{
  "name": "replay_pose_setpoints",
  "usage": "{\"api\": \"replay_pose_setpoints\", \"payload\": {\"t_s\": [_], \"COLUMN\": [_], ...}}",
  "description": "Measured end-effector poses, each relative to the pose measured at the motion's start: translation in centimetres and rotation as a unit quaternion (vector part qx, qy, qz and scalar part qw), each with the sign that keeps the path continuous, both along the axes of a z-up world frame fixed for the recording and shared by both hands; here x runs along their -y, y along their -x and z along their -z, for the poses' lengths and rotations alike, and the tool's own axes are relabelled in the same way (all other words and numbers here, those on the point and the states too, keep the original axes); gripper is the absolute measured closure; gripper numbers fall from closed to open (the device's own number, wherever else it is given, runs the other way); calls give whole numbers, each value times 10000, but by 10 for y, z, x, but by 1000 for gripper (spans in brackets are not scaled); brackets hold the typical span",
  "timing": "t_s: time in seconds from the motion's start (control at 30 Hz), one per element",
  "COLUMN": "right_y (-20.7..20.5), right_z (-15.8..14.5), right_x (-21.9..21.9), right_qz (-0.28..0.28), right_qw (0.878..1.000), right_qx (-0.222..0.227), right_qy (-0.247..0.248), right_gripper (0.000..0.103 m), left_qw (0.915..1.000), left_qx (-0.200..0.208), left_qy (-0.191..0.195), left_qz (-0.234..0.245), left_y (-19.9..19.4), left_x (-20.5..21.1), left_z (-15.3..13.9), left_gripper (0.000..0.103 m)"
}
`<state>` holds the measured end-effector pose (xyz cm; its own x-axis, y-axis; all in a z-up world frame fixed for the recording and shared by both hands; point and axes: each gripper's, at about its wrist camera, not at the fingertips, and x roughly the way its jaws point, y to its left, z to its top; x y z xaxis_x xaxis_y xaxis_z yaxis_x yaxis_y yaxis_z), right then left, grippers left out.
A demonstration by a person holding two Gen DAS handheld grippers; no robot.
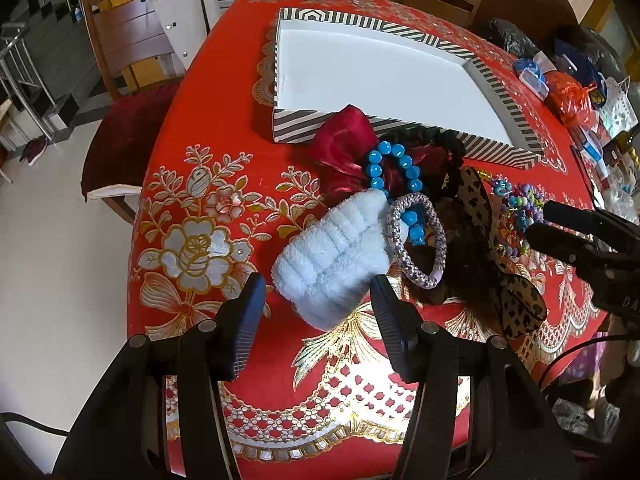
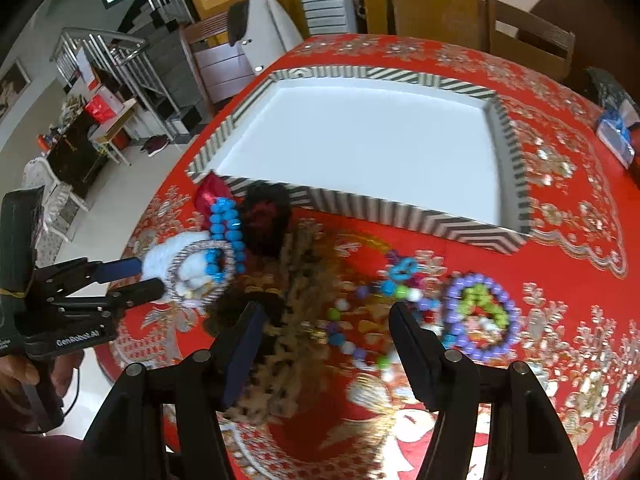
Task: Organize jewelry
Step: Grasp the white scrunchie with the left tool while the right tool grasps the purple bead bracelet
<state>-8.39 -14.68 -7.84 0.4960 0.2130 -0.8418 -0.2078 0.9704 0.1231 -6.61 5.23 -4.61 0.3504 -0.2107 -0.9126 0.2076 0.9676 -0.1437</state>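
Observation:
A white-lined striped box [image 1: 404, 126] [image 2: 516, 168] stands behind a heap of accessories. In the left wrist view my left gripper [image 1: 318, 292] is open, and a white fluffy scrunchie [image 1: 332, 256] lies between its fingertips without being pressed. A blue bead bracelet [image 1: 394, 164], a silver braided ring [image 1: 420, 240], a red bow [image 1: 344, 140] and a leopard bow [image 1: 516, 304] sit close by. My right gripper [image 2: 326, 312] [image 1: 538, 220] hangs open over a multicolour bead strand [image 2: 344, 332], beside a purple bead bracelet [image 2: 480, 316]. This view is blurred.
The red and gold tablecloth [image 1: 192, 240] falls away at the left and near edges. Bags and small boxes [image 1: 576, 92] crowd the far right of the table. Wooden chairs [image 1: 128, 40] stand on its far side. A hand [image 2: 24, 372] holds the left gripper [image 2: 154, 276].

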Motion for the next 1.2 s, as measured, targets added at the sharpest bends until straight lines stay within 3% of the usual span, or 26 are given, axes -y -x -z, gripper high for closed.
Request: {"api": "replay_pose_setpoints", "payload": {"t_s": [0.23,0.4,0.53,0.7,0.9,0.97,1.07,1.2], "right_y": [10,18,15,2,-11,-13,-16,-12], "right_z": [1,15,25,31,41,42,43,30], "right_x": [57,111,132,132,128,123,117,117], "right_qz": [604,1309,1563,1377,1224,1159,1061,988], "right_qw": [9980,9912,9875,9902,9916,9919,9913,9929], "right_qx": [12,-140,-193,-204,-337,-312,-245,-150], "right_qy": [163,110,72,76,230,424,740,652], "right_gripper": [40,40,40,60,71,75,95,94], "left_qw": [9999,9999,9997,9995,9996,9996,9996,9998], "left_qx": [-124,-131,-221,-310,-295,-290,-262,-165], "left_qy": [-25,52,82,-9,11,57,84,92], "left_qz": [2,-36,-49,-8,27,26,16,8], "left_y": [-1,-1,-3,-7,-9,-9,-9,-4], "left_x": [2,2,2,4,5,5,6,5], "left_z": [9,11,14,19,19,18,19,14], "left_gripper": [49,49,49,49,51,60,72,80]}}
